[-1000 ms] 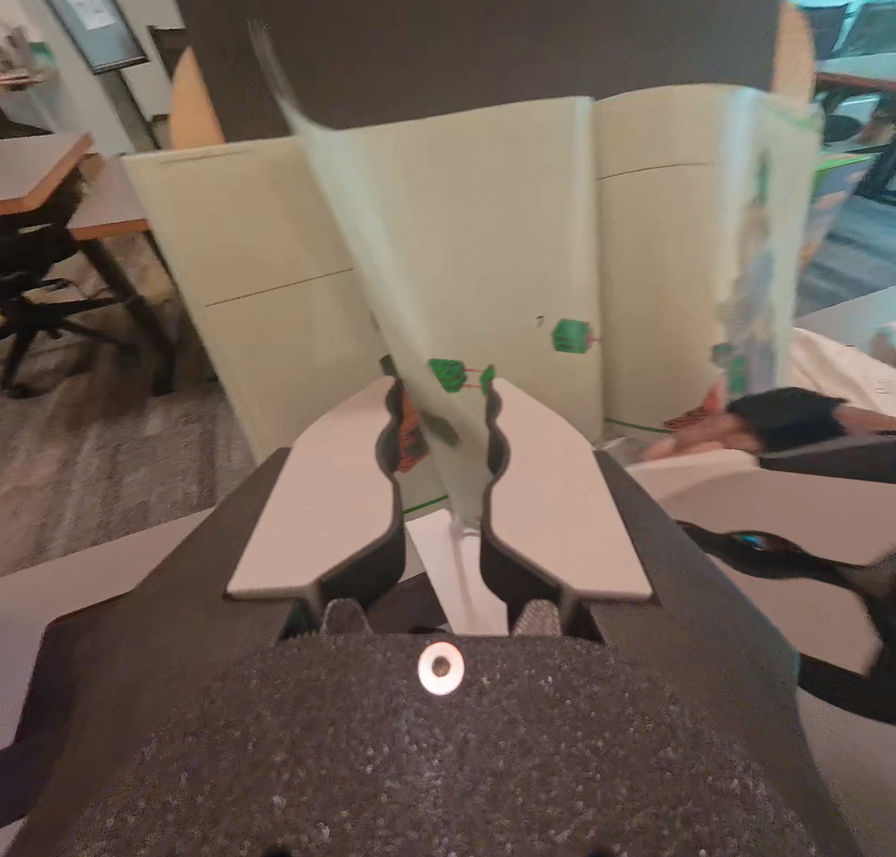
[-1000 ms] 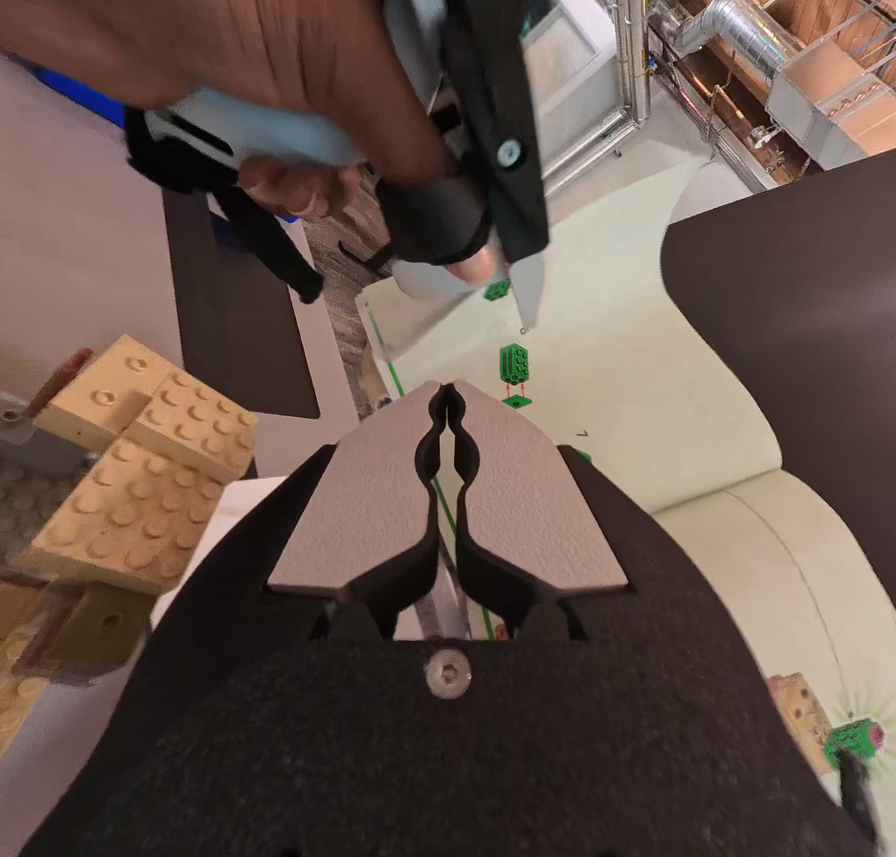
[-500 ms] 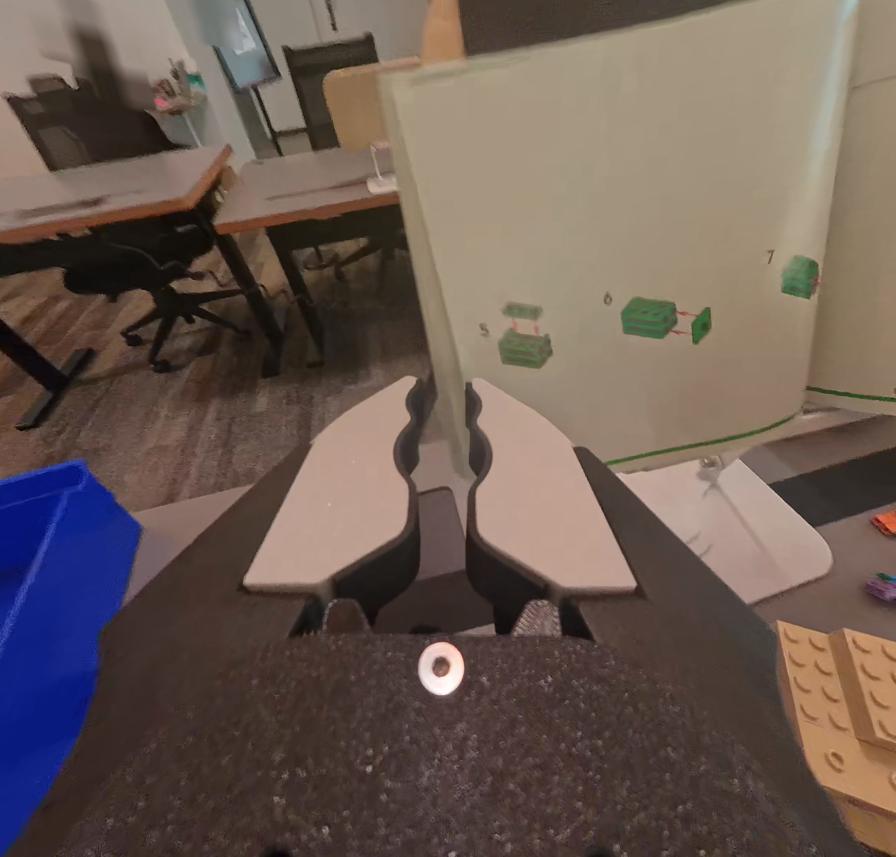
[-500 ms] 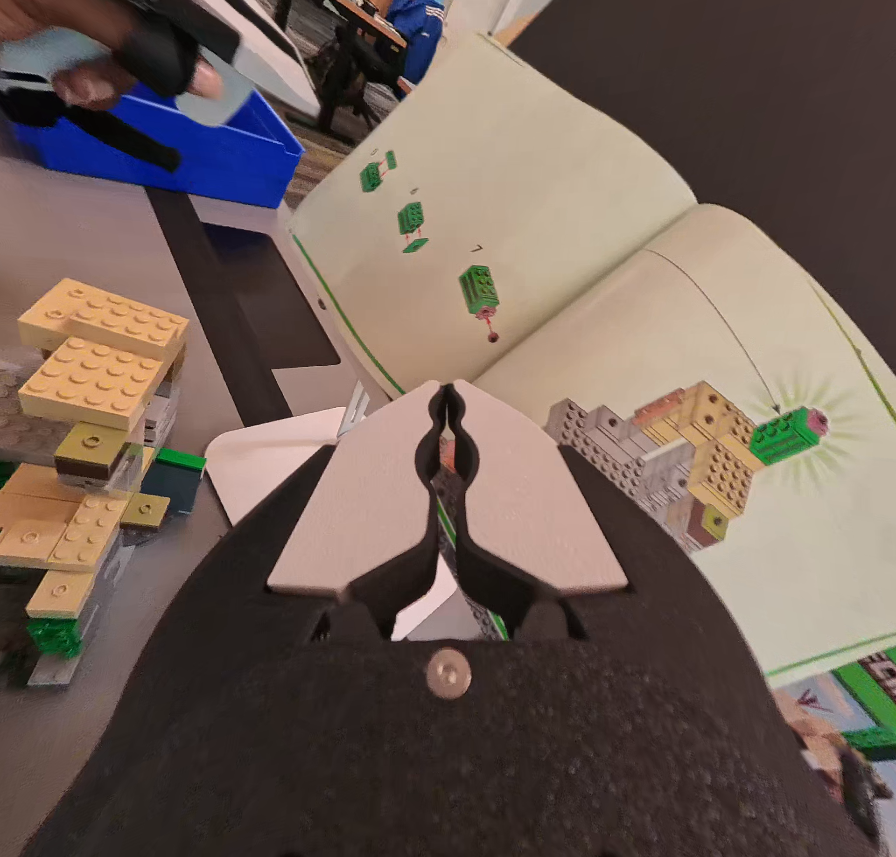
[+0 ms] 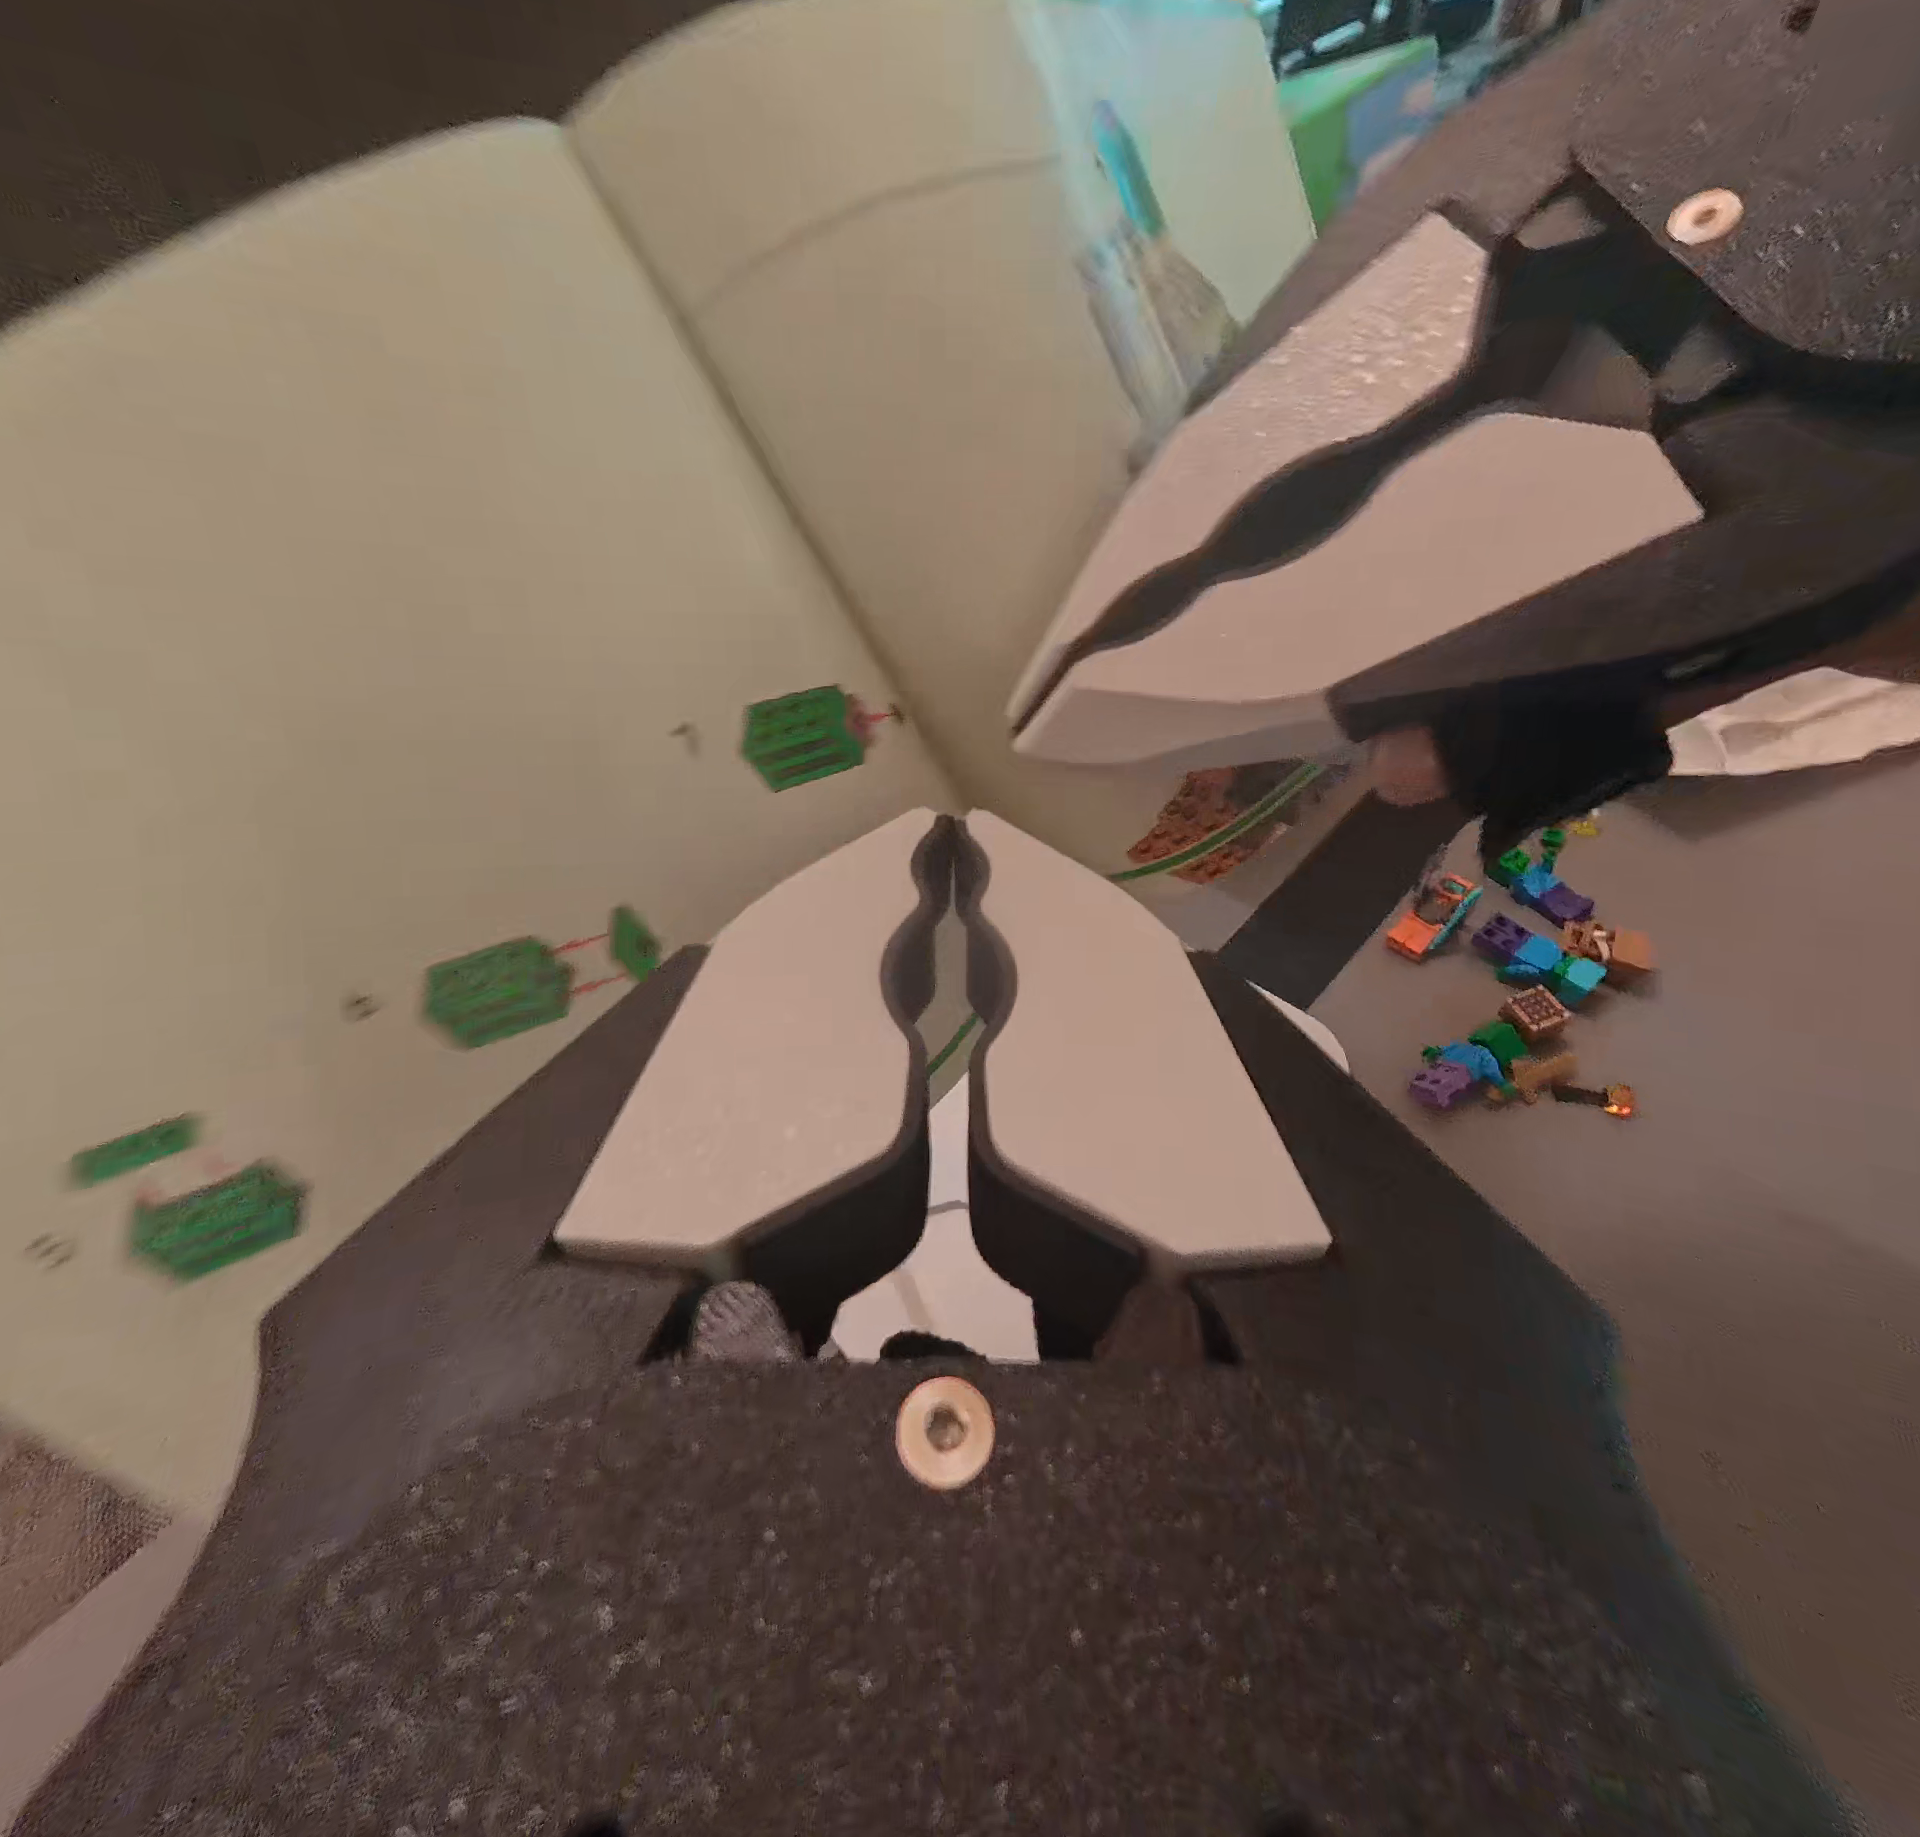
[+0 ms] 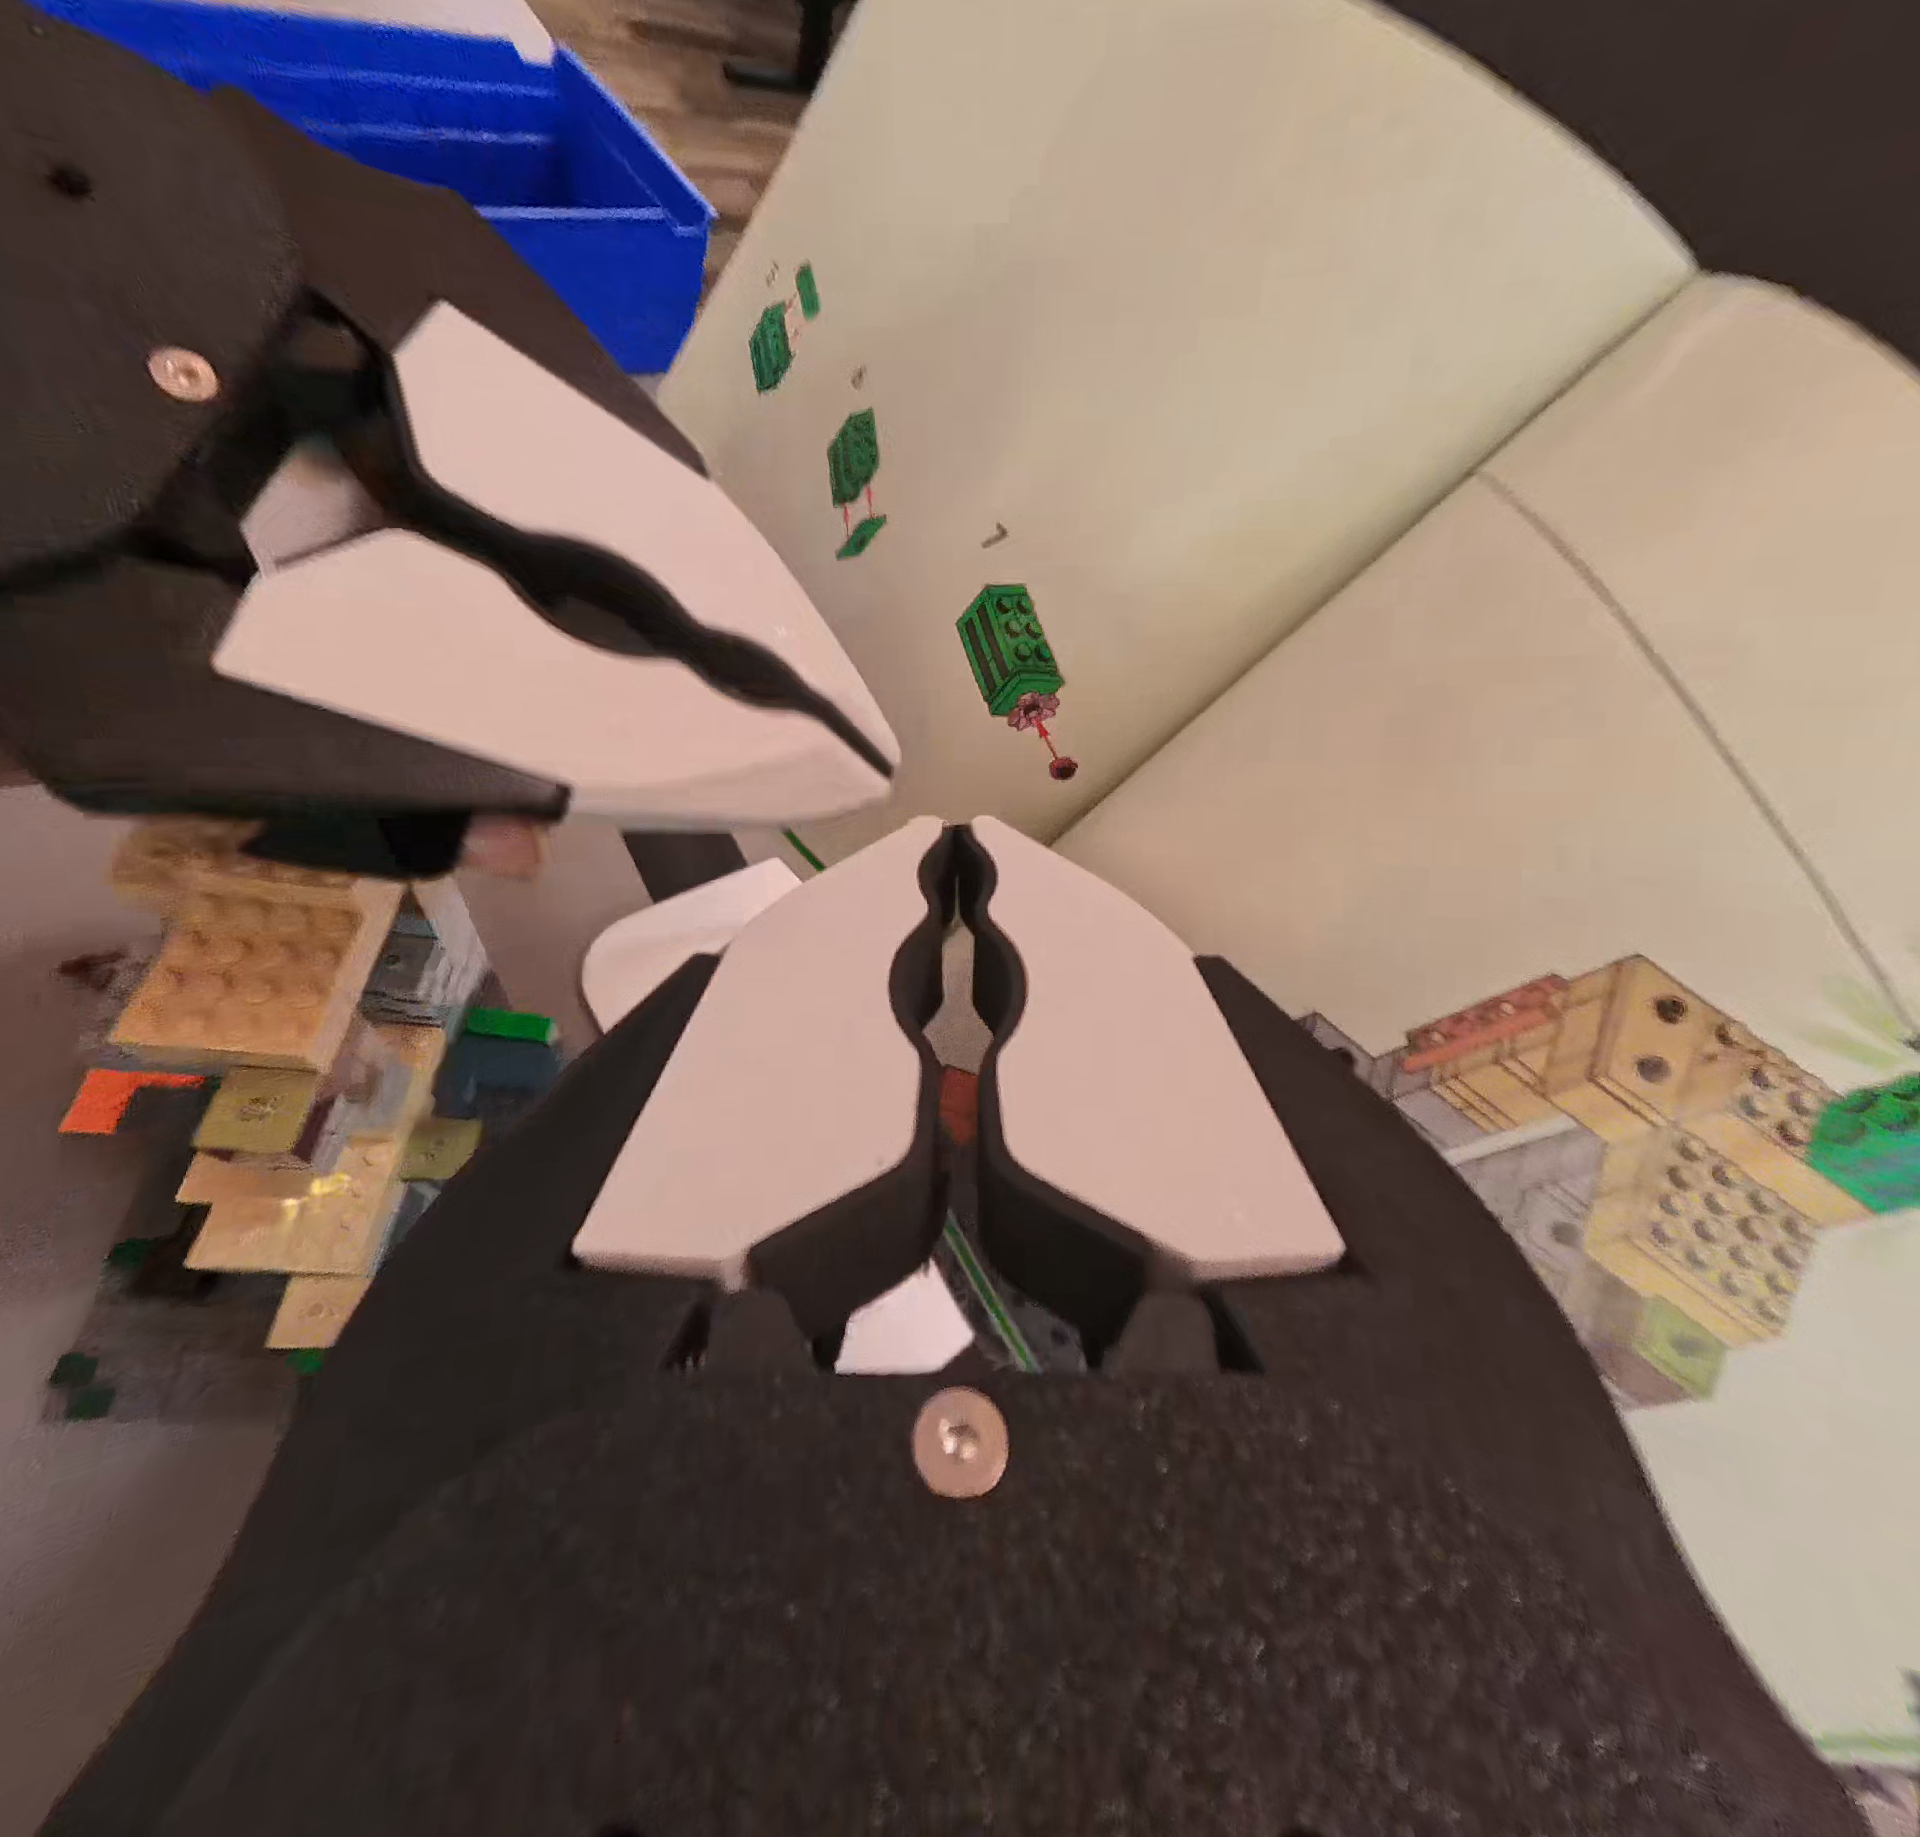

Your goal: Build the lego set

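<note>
The open instruction booklet [image 5: 436, 499] stands upright on a white stand [image 6: 644, 940], its pale green pages showing green brick steps. It also shows in the right wrist view [image 6: 1195, 416]. My left gripper [image 5: 951, 826] is shut and empty, its tips at the bottom of the booklet's fold. My right gripper [image 6: 954, 831] is shut and empty, tips at the same spot. Each shows in the other's view, the right gripper [image 5: 1023, 722] coming in from the upper right and the left gripper [image 6: 883, 759] from the upper left. The tan and grey lego build [image 6: 270, 1060] stands to the left of the booklet.
Several small lego figures [image 5: 1522, 966] lie on the dark table to the right of the booklet. A blue bin [image 6: 520, 166] stands behind the build at the far left. A dark panel rises behind the booklet. Left and right tips are no more than a few centimetres apart.
The left gripper has let go of the page it was turning, and the page now lies flat. Both grippers, shut, have come together at the bottom of the fold.
</note>
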`<state>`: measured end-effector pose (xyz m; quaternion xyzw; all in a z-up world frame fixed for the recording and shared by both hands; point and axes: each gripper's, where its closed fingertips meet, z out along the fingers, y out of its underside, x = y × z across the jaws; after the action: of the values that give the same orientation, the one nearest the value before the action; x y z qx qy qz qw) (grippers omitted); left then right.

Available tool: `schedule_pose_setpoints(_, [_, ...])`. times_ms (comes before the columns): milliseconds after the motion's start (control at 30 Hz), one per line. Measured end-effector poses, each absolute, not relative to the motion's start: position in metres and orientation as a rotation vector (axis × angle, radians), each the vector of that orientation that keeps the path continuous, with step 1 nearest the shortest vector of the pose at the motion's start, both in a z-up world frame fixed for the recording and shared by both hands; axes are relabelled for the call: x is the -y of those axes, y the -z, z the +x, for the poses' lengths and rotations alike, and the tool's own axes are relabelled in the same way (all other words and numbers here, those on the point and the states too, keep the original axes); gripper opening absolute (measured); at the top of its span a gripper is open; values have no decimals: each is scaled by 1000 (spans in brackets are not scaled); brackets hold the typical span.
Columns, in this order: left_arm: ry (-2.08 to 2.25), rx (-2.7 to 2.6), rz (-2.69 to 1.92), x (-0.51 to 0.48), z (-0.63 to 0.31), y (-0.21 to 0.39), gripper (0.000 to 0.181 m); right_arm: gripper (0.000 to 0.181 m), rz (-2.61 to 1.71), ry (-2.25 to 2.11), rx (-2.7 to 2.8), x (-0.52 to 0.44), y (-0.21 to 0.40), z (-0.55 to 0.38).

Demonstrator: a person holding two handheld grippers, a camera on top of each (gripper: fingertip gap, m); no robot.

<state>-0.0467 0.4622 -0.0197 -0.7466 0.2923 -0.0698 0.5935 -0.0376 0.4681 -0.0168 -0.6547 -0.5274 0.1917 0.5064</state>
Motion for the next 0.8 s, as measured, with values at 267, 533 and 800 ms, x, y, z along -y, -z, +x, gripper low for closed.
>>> schedule_pose_setpoints(267, [-5,-896,-1837,-486,-32,69,0,0,-1676,-213,1447,-488,69,-29])
schedule_pose_setpoints(533, [-92,-834,-1912,-483,-55,77,0,0,-1694,-64,1488,-494,77,-2])
schedule_pose_setpoints(800, [-32,-599,-1967,-474,-113,77,0,0,-1770,-67,1337,-506,76,69])
